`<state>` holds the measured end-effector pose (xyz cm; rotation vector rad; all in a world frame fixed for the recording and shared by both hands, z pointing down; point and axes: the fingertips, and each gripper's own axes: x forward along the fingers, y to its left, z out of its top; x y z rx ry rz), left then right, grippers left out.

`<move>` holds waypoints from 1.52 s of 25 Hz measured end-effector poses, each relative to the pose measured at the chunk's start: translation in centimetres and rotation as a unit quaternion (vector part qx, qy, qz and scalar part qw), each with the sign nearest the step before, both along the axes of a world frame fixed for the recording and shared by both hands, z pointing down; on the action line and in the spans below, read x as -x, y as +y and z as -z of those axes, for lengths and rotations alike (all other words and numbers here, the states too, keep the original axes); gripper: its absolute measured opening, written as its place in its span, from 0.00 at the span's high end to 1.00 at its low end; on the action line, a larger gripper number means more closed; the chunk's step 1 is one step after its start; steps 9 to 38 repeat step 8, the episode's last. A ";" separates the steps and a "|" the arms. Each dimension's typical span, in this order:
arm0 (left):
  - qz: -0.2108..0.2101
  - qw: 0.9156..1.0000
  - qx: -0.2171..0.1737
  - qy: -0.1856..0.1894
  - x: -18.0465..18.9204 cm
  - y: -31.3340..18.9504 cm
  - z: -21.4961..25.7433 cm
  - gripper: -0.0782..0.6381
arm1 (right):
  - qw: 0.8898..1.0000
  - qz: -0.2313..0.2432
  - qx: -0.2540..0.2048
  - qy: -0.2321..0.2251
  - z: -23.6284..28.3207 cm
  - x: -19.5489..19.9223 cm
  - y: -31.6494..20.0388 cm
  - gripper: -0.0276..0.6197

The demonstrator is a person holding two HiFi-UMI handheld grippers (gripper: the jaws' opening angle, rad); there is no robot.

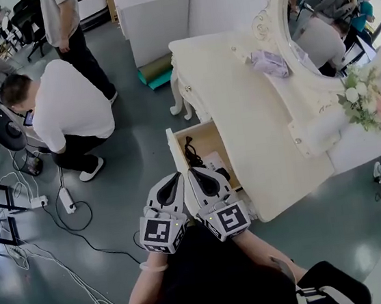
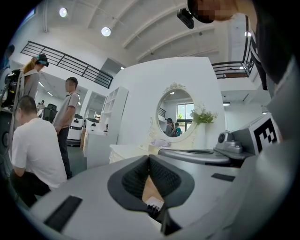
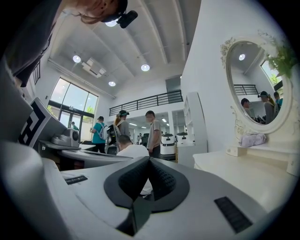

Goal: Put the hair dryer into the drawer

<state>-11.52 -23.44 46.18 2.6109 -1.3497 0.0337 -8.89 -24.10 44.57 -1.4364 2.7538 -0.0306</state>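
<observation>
The cream dressing table (image 1: 256, 126) has its drawer (image 1: 180, 157) pulled open towards the floor side. Inside the drawer lie a black cord (image 1: 192, 153) and a dark body with a white label, which looks like the hair dryer (image 1: 217, 169); my grippers hide most of it. My left gripper (image 1: 177, 176) and right gripper (image 1: 193, 172) hang side by side just over the drawer's near end, both shut with nothing between their pads. In the left gripper view the gripper (image 2: 149, 159) is shut, with drawer wood and the white label (image 2: 154, 203) below it. In the right gripper view the gripper (image 3: 149, 160) is also shut.
A person in a white shirt (image 1: 68, 108) crouches on the floor to the left; another stands behind. Cables and a power strip (image 1: 66, 199) lie on the floor. On the table are an oval mirror (image 1: 339, 12), flowers (image 1: 363, 100) and a lilac cloth (image 1: 269, 64).
</observation>
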 end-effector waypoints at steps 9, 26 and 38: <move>0.003 1.000 -0.003 -0.003 0.4 -0.3 -0.1 0.90 | 0.999 0.000 0.027 -0.017 -0.9 -0.1 -0.6 0.93; 0.003 1.000 -0.003 -0.003 0.4 -0.3 -0.1 0.90 | 0.999 0.000 0.027 -0.017 -0.9 -0.1 -0.6 0.93; 0.003 1.000 -0.003 -0.003 0.4 -0.3 -0.1 0.90 | 0.999 0.000 0.027 -0.017 -0.9 -0.1 -0.6 0.93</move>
